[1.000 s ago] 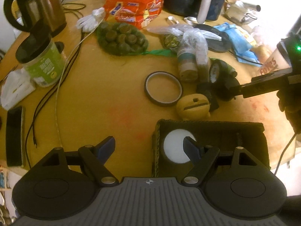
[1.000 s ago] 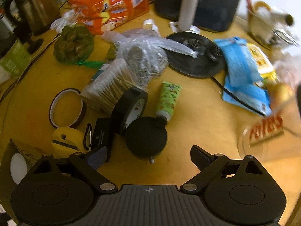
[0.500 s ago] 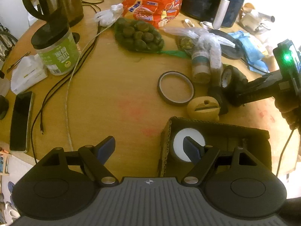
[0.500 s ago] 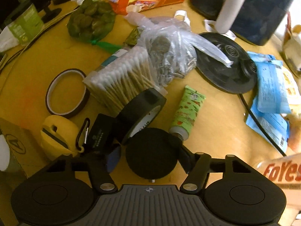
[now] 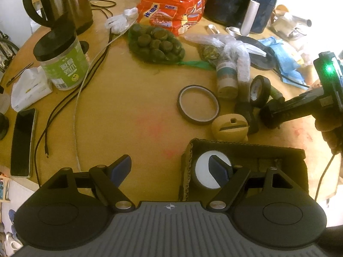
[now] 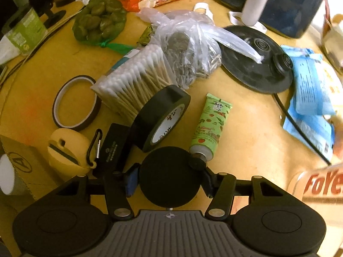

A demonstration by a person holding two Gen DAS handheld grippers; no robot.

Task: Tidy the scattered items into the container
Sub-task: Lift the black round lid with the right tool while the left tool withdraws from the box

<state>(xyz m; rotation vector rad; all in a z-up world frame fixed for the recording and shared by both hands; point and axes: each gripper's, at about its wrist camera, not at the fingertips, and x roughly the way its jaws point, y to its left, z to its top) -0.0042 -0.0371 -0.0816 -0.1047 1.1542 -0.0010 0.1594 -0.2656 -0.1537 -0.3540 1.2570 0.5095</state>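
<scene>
In the left wrist view, the left gripper [image 5: 170, 167] is held with its jaws apart and nothing between them, above the near left corner of the cardboard box [image 5: 246, 147]; one white round item [image 5: 203, 173] is seen inside the box. This gripper has kept its place and its opening since the earlier frames. Beyond the box, from left to right, one thin tape ring [image 5: 198, 105], one yellow case [image 5: 230, 127] and one black tape roll [image 5: 259, 91] are seen on the wooden table [image 5: 128, 107].

In the right wrist view, the same things are laid out from left to right: the box corner [image 6: 19, 165], the yellow case [image 6: 68, 150], the tape ring [image 6: 76, 101], one black pouch [image 6: 114, 147], one pack of cotton swabs [image 6: 137, 81], the black tape roll [image 6: 163, 117] and one green tube [image 6: 211, 126]. The right gripper [image 6: 169, 181] is seen lower than a second ago, and its jaws have just been closing. One black round disc [image 6: 170, 175] now sits between them, with both pads against its edge. The tube's cap touches the disc's upper right edge.
</scene>
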